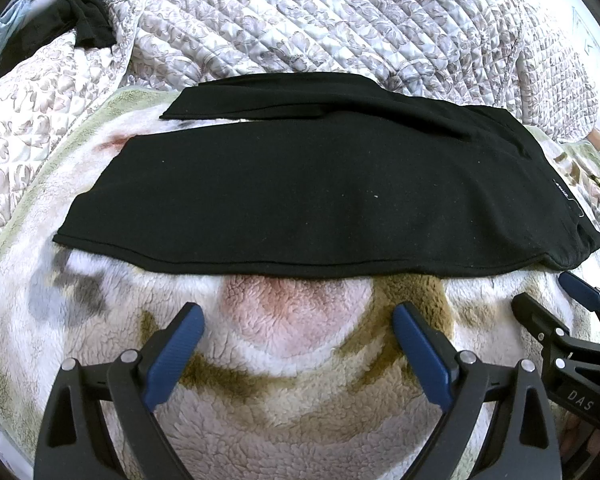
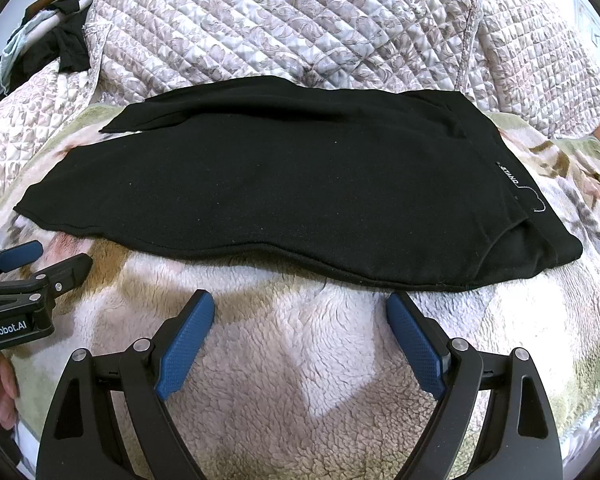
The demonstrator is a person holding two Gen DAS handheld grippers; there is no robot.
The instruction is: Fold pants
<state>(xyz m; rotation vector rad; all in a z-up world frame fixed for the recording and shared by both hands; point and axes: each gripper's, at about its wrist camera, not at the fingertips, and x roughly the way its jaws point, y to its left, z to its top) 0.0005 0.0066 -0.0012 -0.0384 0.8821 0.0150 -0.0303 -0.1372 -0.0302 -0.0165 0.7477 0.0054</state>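
Note:
Black pants (image 1: pixel 300 192) lie flat across a fleece blanket, one leg laid over the other, waistband at the right with a small white label (image 2: pixel 510 176). They also show in the right wrist view (image 2: pixel 260 188). My left gripper (image 1: pixel 298 320) is open and empty, just short of the pants' near edge. My right gripper (image 2: pixel 300 308) is open and empty, also just short of the near edge. Each gripper shows in the other's view: the right one (image 1: pixel 556 300) at the right edge, the left one (image 2: pixel 56 260) at the left edge.
The patterned fleece blanket (image 1: pixel 292 392) covers the bed under the pants. A quilted floral bedspread (image 1: pixel 320 20) is bunched behind them. Dark clothes (image 1: pixel 72 24) lie at the far left corner.

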